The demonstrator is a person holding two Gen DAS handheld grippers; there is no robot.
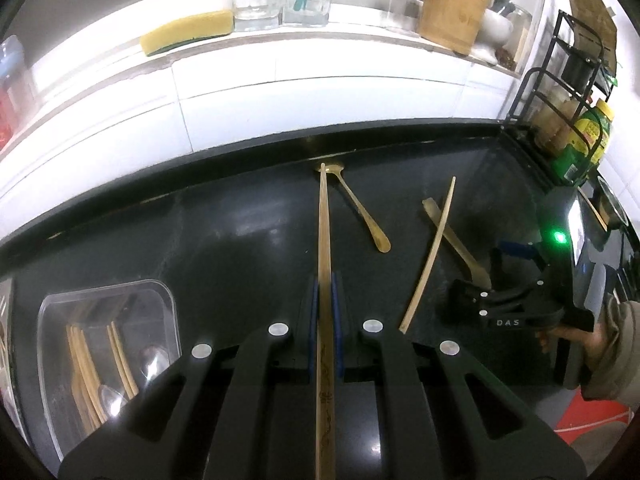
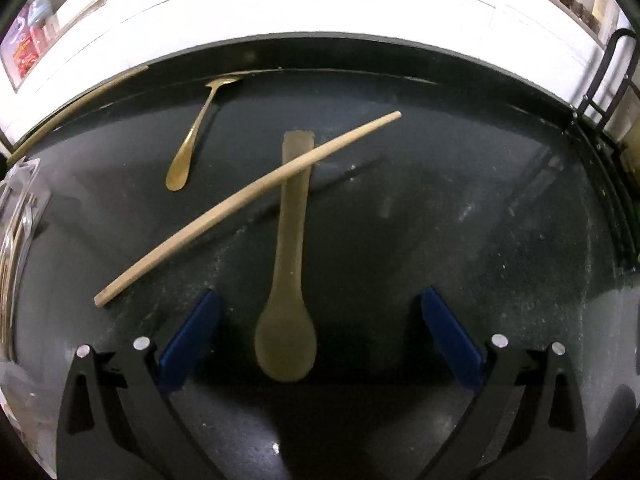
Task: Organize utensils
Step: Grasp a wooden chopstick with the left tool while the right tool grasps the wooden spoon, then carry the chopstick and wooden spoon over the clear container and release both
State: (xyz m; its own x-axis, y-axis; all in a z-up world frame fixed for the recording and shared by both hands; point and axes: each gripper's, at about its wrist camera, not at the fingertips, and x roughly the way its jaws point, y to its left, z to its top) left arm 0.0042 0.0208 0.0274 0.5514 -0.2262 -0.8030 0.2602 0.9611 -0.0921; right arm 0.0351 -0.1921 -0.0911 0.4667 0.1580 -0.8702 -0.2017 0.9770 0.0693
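— Left gripper (image 1: 325, 300): how is it set?

— Its blue pads are drawn nearly together on a long wooden chopstick (image 1: 325, 240), which is gripped partway along its shaft. The stick is seen running straight ahead from between the pads, above the dark countertop (image 1: 240, 240), with its far tip seen over the bowl of a gold metal spoon (image 1: 362, 212) lying near the back edge of the counter.

— And the right gripper (image 2: 320, 332)?

— It is spread wide, with nothing pressed between its pads. A pale wooden spoon (image 2: 292, 240) is lying flat on the countertop between the open fingers, bowl end nearest the gripper and roughly midway between the two blue pads, handle pointing away. Neither pad is touching it.

— What else is placed around that spoon?

— A second chopstick (image 2: 248, 208) is laid slantwise across the spoon's handle, resting on it. The gold metal spoon is found further back and to the left, apart from both.

— Where is the container?

— A clear plastic tray (image 1: 168, 300) is set on the counter to the left of the left gripper, well apart from the pads. Chopsticks and what appear to be metal spoons are held in it, though the glare makes the count uncertain. From the left wrist view, the right gripper is seen low over the counter at the right, held by a hand (image 1: 576, 336).
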